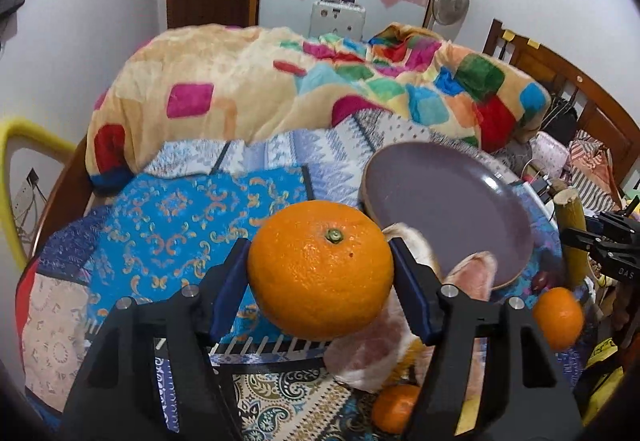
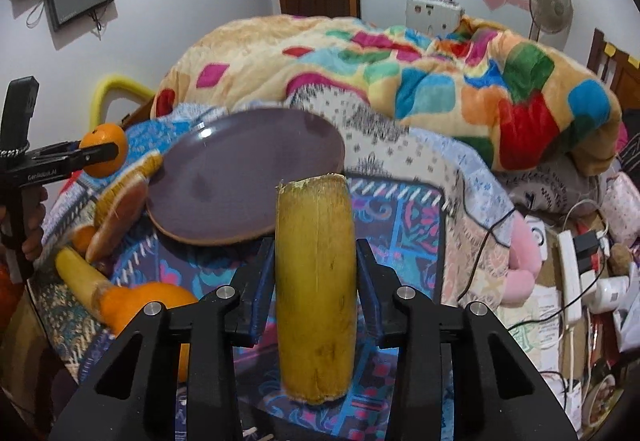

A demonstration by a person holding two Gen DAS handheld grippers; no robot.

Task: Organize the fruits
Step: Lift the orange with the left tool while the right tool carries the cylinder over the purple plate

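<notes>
Our left hand-held gripper [image 1: 320,273] clamps a firm, slick-skinned orange [image 1: 320,269] across its middle; our right hand-held gripper [image 2: 316,273] pinches a soft, bruisable banana piece [image 2: 316,281] mid-length. Both hang near the purple plate [image 2: 240,177] on the bed [image 2: 400,209].

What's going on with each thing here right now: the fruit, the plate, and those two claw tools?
Left gripper: shut on the big orange.
Big orange: held off the bed.
Right gripper: shut on the banana piece.
Banana piece: held upright, cut ends showing.
Purple plate: empty, tilted on the bedding.
Loose oranges: lying on the bedspread.
Second banana piece: lying by an orange.
</notes>
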